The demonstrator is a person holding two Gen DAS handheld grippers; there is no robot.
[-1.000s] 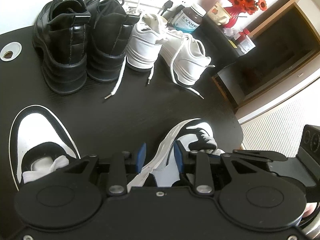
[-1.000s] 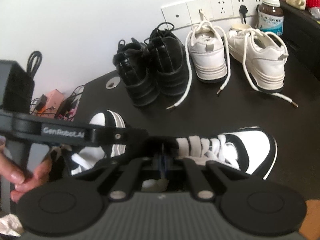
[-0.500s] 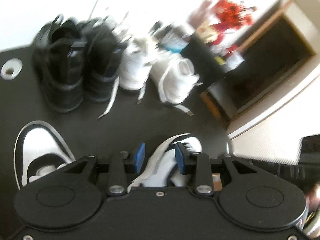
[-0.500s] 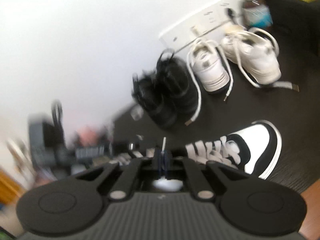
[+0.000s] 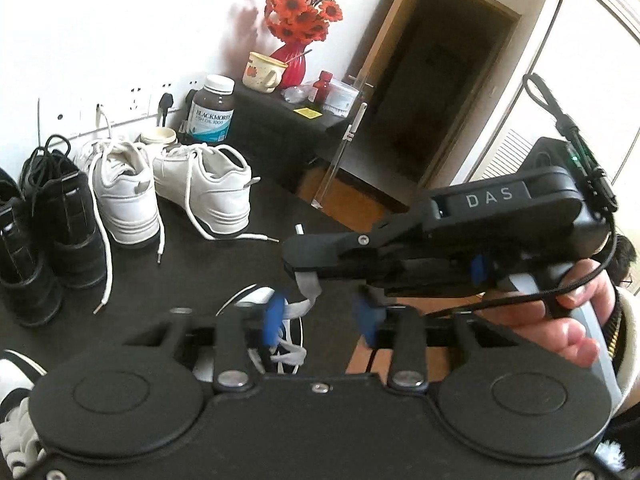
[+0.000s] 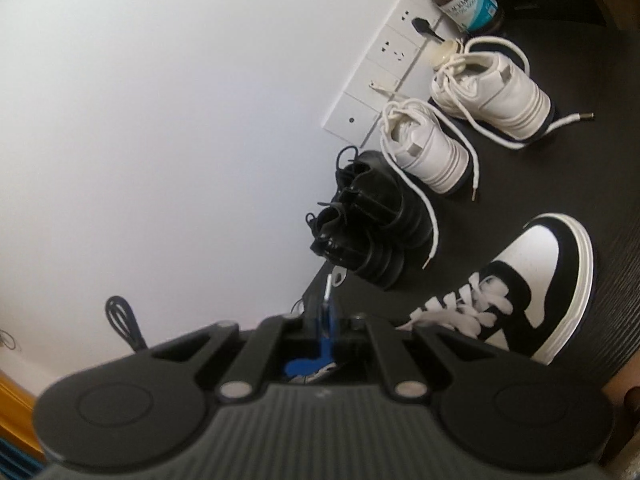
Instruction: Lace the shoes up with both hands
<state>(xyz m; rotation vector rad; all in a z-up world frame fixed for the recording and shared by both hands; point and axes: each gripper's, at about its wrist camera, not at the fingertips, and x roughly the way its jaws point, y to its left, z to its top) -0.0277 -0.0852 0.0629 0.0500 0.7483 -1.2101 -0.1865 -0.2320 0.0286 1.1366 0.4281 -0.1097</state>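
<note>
White lace [image 5: 308, 289] hangs from the right gripper [image 6: 326, 316]. Its jaws are pinched tight on the end of the lace. The left gripper [image 5: 320, 320] has its jaws wide apart but closing, and the lace hangs loose between them, near one side. The black and white shoe [image 6: 540, 280] sits on the dark desk [image 6: 580, 168], right under both grippers. White shoes [image 5: 200, 188] and black shoes [image 5: 60, 220] stand by the wall.

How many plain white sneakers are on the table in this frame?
2. One white sneaker stands beside the black shoes; the other white sneaker stands in front of the supplement bottle. Both have loose laces. Others could be hidden behind the grippers.
</note>
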